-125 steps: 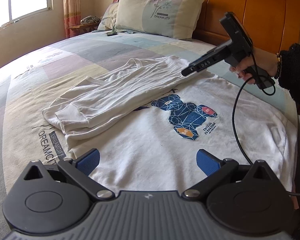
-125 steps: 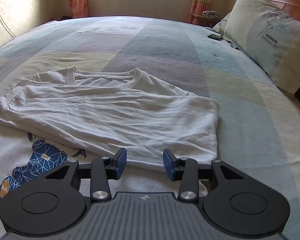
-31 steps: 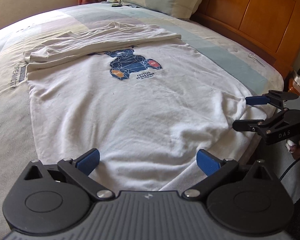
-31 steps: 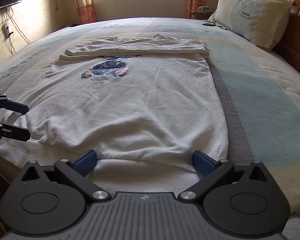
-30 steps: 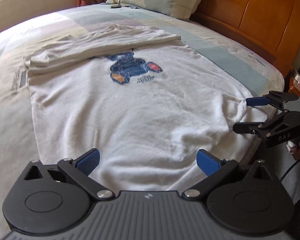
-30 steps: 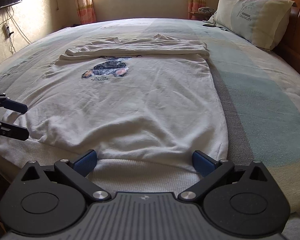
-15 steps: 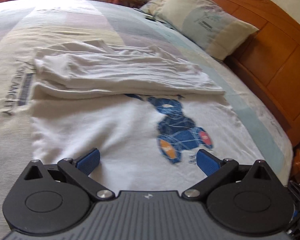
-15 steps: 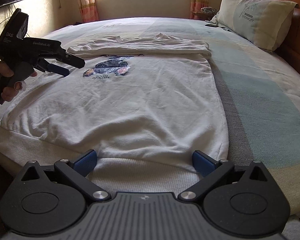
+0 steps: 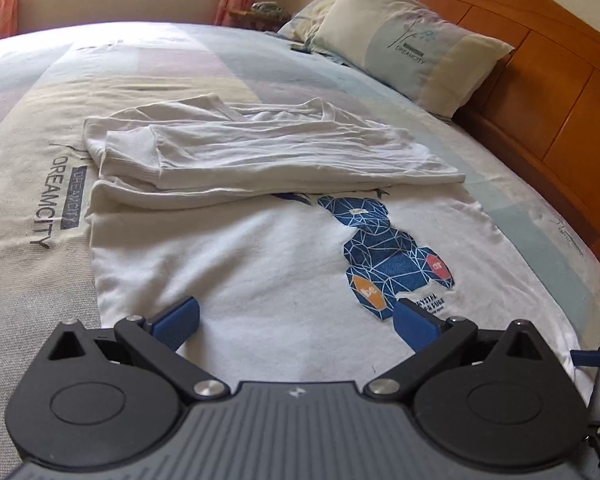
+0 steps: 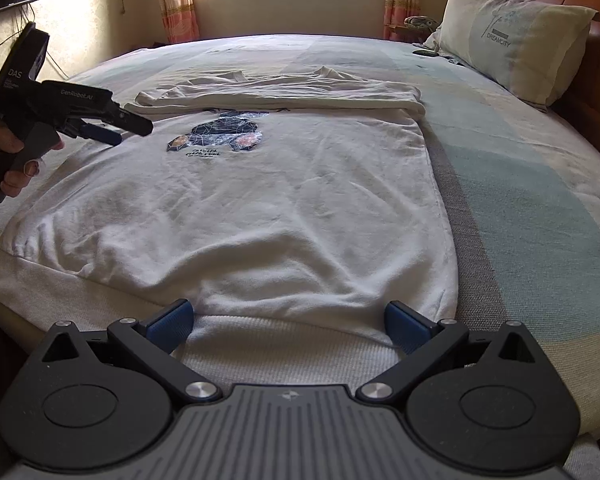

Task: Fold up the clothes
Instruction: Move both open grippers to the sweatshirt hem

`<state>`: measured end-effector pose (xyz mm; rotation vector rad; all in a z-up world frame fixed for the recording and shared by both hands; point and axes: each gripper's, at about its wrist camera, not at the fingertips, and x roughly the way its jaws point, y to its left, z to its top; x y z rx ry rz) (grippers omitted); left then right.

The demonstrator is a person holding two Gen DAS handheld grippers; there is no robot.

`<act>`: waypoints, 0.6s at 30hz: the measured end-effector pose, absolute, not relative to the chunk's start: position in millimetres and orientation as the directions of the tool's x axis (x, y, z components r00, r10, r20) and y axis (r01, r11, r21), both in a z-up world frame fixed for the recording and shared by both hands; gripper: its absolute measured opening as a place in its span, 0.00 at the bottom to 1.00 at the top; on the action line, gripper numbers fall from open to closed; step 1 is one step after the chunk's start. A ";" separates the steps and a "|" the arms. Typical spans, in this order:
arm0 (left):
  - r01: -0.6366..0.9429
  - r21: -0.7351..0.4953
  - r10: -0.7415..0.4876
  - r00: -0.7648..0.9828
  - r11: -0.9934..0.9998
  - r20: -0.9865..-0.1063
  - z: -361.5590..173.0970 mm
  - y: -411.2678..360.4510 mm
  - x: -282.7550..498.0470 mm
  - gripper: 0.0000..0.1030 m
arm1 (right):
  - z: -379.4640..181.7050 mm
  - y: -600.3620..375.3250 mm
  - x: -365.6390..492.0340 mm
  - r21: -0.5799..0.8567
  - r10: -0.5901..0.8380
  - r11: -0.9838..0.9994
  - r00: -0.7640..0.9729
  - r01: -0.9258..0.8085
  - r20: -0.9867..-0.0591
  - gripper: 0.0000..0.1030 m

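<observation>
Since a second ago the left gripper [image 9: 296,320] has swung from hem to chest, both grippers' jaws spread and empty; the white sweatshirt [image 10: 268,200] on the bed [image 10: 540,200], soft and limp, is best pinched at its ribbed hem [image 10: 284,348] by the right gripper [image 10: 286,322].

Soft matt cloth sweatshirt [image 10: 260,208]; glossy wooden headboard [image 9: 540,60]; ribbed hem [image 10: 284,344].

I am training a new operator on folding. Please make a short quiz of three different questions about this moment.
1. True or false: the right claw grips the hem.
2. Which part of the white sweatshirt is already folded: A) sleeves over the chest, B) hem, C) nothing?
3. Fill in: the pillow leans on the wooden ____.

Key: 1 false, it is open at the hem. 2 A. 3 headboard.
</observation>
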<state>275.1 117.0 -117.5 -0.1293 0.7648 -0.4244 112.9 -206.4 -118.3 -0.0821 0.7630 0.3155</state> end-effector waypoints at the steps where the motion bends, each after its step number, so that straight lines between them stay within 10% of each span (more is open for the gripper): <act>1: 0.348 -0.233 -0.412 0.647 0.908 -0.641 -118.4 115.6 270.7 0.99 | -118.4 -206.4 112.8 0.040 0.251 0.950 0.680 -0.310 -0.689 1.00; 11: 0.266 -0.014 -0.198 0.681 0.964 -0.705 -85.1 110.9 222.9 0.99 | -118.9 -211.0 108.0 0.037 0.273 0.941 0.689 -0.336 -0.671 1.00; 18: 0.421 -0.052 -0.341 0.651 0.906 -0.678 -75.0 69.9 152.4 0.99 | -120.6 -211.6 104.7 0.030 0.276 0.939 0.702 -0.342 -0.657 1.00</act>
